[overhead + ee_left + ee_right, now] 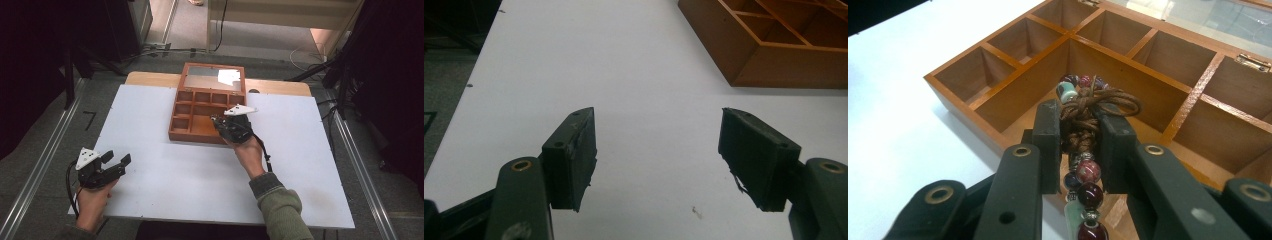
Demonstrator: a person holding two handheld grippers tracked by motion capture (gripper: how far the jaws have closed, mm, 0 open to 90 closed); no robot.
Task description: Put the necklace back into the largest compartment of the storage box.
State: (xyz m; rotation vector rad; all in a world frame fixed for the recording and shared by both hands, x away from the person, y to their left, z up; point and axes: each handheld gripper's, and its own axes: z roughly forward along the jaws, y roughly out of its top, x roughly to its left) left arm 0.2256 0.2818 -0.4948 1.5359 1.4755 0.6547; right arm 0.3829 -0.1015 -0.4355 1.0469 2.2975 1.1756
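A wooden compartment box (186, 131) with its glass lid (214, 78) open stands at the table's far middle. My right gripper (216, 120) hovers over the box's near right part, above the large front compartment (1023, 100). Its jaws are shut on a beaded bracelet (1081, 125) with a brown cord knot; dark red and green beads hang down between the jaws. My left gripper (117, 159) rests near the table's front left, open, with nothing between its fingers (574, 155). The box's near corner (774, 55) lies ahead of it to the right.
The white table top (200, 185) spans the middle, with a wooden board edge (150, 78) behind it. Metal rails (45, 160) run along both sides on the floor. Dark stands and cables sit at the far corners.
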